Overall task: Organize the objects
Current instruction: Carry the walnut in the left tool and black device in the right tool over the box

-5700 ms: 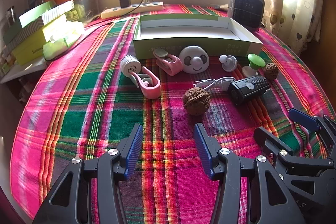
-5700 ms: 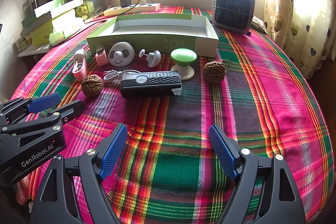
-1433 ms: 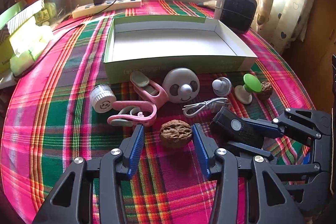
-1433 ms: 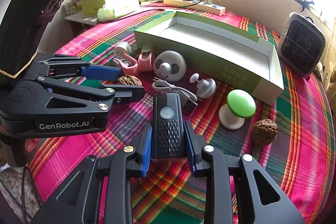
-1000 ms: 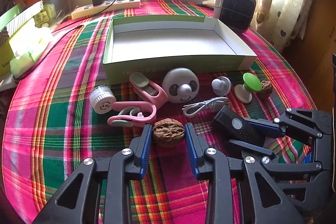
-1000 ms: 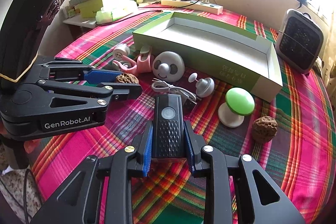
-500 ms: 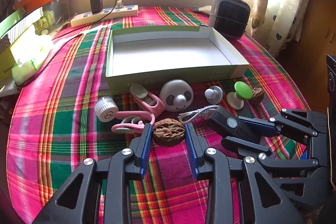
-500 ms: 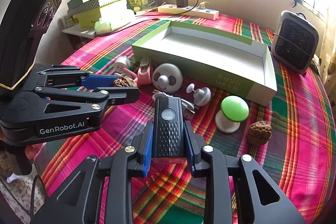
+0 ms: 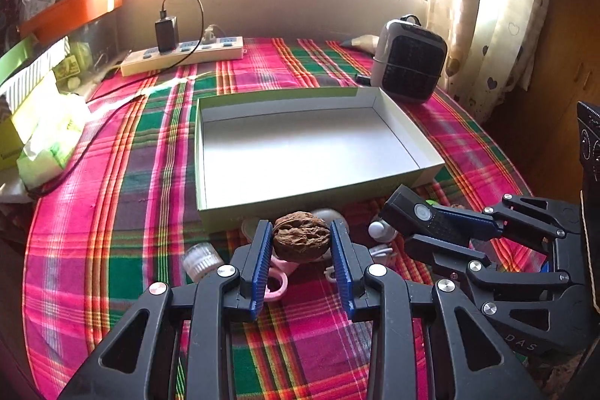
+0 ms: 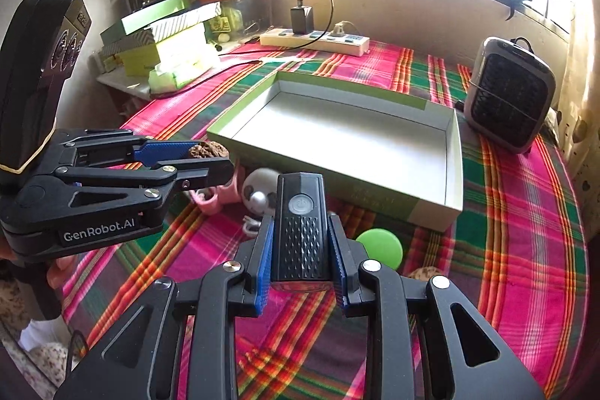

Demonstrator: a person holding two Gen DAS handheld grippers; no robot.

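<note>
Left gripper [image 9: 302, 242] clamped on a walnut [image 9: 301, 238], pads [image 9: 262, 259] pressing both flanks, nut clear of the plaid tablecloth [image 9: 112, 231]. Right gripper [image 10: 300, 250] clamped on a black flashlight [image 10: 302, 231], power button facing up, body upright between the blue pads [image 10: 264, 261].

Seen only from the left wrist: a ribbed white cap [image 9: 200, 259] down to the left of the left gripper, and a small white knob [image 9: 378, 229] just to its right, half hidden. Flashlight [image 9: 423, 218] there showed side-on, off to the right, in the right gripper [image 9: 450, 231].

Seen only from the right wrist: a panda-face white gadget [image 10: 258, 192] just ahead of the right gripper, a green mushroom-shaped piece [image 10: 380, 246] to its right, a second walnut [image 10: 423, 273] peeking beside the right finger, and stacked green boxes [image 10: 157, 36] far left. Left gripper [image 10: 210, 160] there showed from the side, walnut [image 10: 208, 149] poking out at the tips.

Both views took in the open green-and-white box [image 9: 311, 152], empty, straight ahead of both grippers, plus the power strip [image 9: 183, 55] and small heater [image 9: 410, 66] beyond it.

Read on the left gripper's side: "GenRobot.AI". Faint lettering on the box front, too blurred to read.
</note>
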